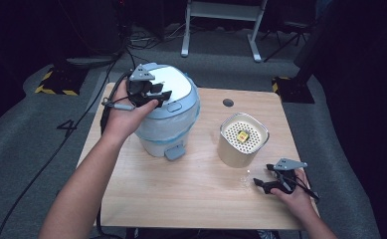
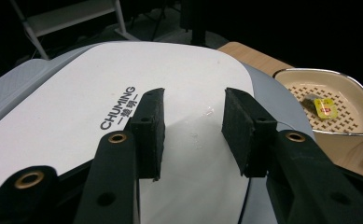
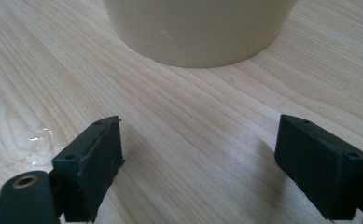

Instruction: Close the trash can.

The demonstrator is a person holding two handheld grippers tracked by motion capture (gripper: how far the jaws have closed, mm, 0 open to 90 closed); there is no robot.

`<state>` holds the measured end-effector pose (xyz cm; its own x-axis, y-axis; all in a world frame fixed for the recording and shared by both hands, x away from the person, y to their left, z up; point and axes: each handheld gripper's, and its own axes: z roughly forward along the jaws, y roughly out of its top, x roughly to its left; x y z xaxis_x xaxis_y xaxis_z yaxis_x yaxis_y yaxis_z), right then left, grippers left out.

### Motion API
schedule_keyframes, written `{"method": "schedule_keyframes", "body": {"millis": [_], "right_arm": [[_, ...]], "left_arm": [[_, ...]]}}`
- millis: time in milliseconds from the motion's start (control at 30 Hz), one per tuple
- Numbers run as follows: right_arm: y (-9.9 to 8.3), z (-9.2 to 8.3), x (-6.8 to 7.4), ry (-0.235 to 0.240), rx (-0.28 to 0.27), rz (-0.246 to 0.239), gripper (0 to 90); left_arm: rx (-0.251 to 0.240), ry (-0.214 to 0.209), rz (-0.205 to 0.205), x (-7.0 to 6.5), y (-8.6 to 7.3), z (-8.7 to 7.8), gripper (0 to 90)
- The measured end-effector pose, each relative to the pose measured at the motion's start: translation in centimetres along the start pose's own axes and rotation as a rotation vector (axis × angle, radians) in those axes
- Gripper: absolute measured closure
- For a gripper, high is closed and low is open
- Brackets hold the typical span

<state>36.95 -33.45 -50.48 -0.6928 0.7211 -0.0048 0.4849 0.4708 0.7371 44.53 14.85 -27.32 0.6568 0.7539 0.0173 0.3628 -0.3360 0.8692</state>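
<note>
Wooden table (image 1: pixel 191 189) under bin (image 1: pixel 163 112), beige container (image 1: pixel 241 139)

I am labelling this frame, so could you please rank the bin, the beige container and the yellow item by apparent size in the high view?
1. Bin, largest.
2. Beige container, clearly smaller.
3. Yellow item, tiny, lying inside the container.

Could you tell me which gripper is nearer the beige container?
Right. The right gripper sits on the table just in front of the beige container; the left gripper is over the bin lid.
</note>
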Motion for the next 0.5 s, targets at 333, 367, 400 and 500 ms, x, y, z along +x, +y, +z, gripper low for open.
{"method": "schedule_keyframes", "body": {"millis": [333,367,400,500], "right_arm": [[0.0,-0.01,-0.01,-0.001,0.001,-0.001,14.9],[0.0,0.0,-0.01,0.001,0.0,-0.001,14.9],[0.0,-0.01,0.0,-0.001,0.001,0.0,14.9],[0.0,0.0,0.0,0.0,0.0,0.001,14.9]], "left_arm": [[0.037,0.037,0.026,-0.9,0.2,0.32,62.3],[0.029,0.02,0.034,-0.89,0.12,0.37,62.3],[0.02,0.016,0.032,-0.92,0.05,0.42,62.2],[0.002,-0.004,0.042,-0.65,-0.12,0.37,62.0]]}}
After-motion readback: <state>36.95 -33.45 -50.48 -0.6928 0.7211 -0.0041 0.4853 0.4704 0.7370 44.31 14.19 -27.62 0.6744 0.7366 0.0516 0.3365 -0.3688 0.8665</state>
